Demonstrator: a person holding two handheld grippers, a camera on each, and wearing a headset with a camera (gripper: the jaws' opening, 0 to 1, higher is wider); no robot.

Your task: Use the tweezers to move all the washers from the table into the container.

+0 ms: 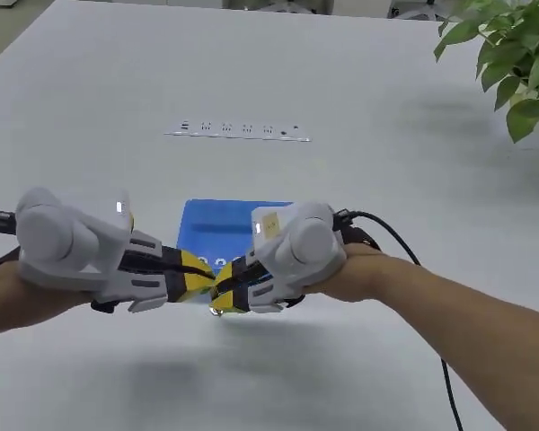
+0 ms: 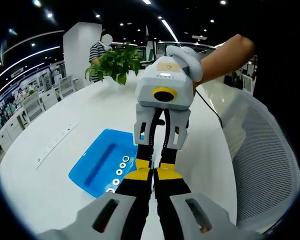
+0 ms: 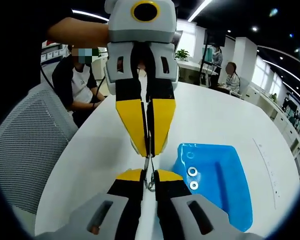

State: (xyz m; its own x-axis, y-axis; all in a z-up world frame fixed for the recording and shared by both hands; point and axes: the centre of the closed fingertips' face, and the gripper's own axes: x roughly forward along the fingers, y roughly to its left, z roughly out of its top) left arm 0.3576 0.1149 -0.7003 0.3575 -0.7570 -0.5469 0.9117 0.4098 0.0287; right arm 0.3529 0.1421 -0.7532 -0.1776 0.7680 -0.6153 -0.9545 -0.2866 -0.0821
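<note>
My two grippers meet tip to tip just in front of a blue tray (image 1: 216,220). The left gripper (image 1: 198,285) comes in from the left and the right gripper (image 1: 229,289) from the right. In the right gripper view thin metal tweezers (image 3: 149,172) run from the shut yellow jaws of the left gripper (image 3: 149,147) down between my right gripper (image 3: 150,181), whose jaws also close on them. Two washers (image 3: 192,171) lie in the tray (image 3: 225,190). The left gripper view shows my left gripper (image 2: 152,175) shut, facing the right gripper (image 2: 152,162), and several washers (image 2: 122,165) in a row inside the tray (image 2: 92,167).
A white power strip (image 1: 238,131) lies beyond the tray, mid-table. A leafy plant (image 1: 512,63) stands at the far right. A grey mesh chair (image 3: 30,150) sits at the table's near edge. A cable (image 1: 404,260) trails from the right gripper. People sit in the background.
</note>
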